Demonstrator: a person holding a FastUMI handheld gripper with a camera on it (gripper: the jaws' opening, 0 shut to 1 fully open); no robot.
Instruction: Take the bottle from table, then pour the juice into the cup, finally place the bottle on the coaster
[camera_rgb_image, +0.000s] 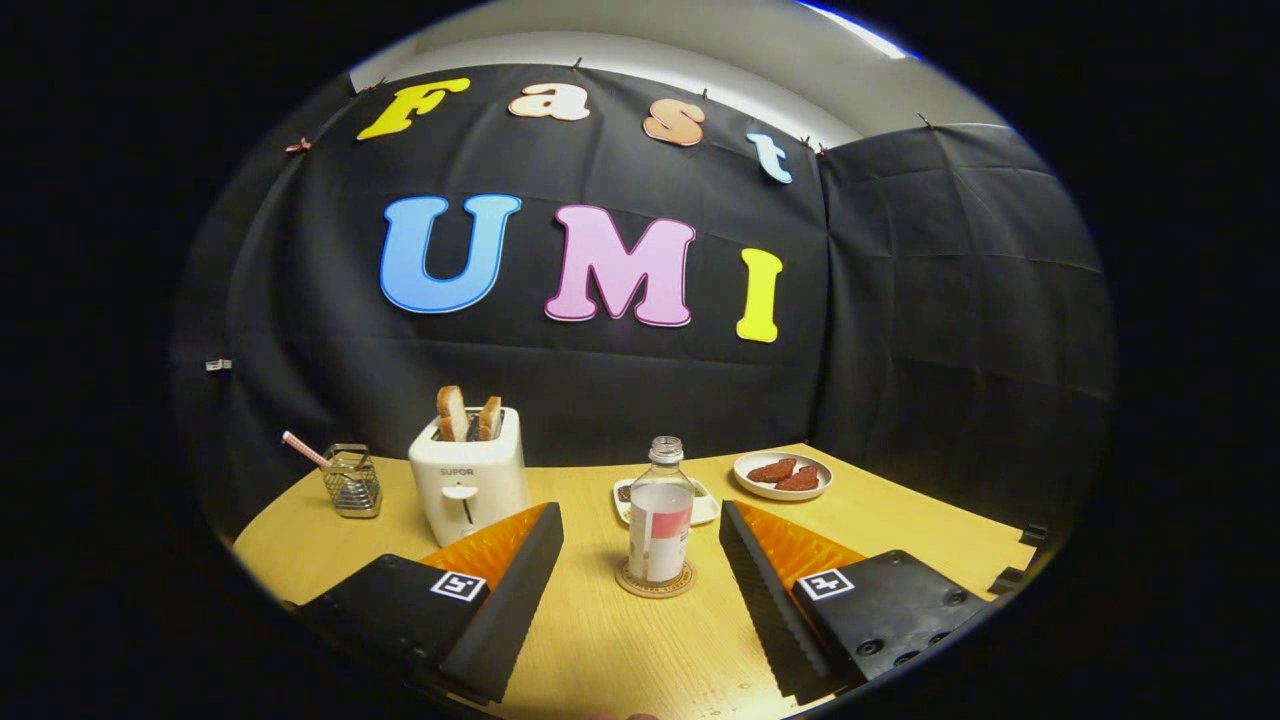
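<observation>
Held low over the table (600, 650), the gripper (640, 560) has its two fingers spread wide apart and grips nothing. Between the fingertips and a little ahead of them stands the bottle (659, 515), upright and uncapped, with a red and white label around its lower half; whether any liquid remains inside cannot be told. It sits on a round cork coaster (655, 581). Just behind the bottle lies a small white dish (700, 505), partly hidden, its contents unclear. Farther back and to the right, a white plate (782, 476) holds two reddish-brown pieces of food. Beyond the left finger stands a white toaster (469, 487) with two slices of bread (468, 415) sticking up from its slots. Left of the toaster, a small wire basket (352, 481) holds a pink straw (303, 450) leaning outward. The tabletop is pale yellow wood. Black cloth walls close the booth behind and to the right.
</observation>
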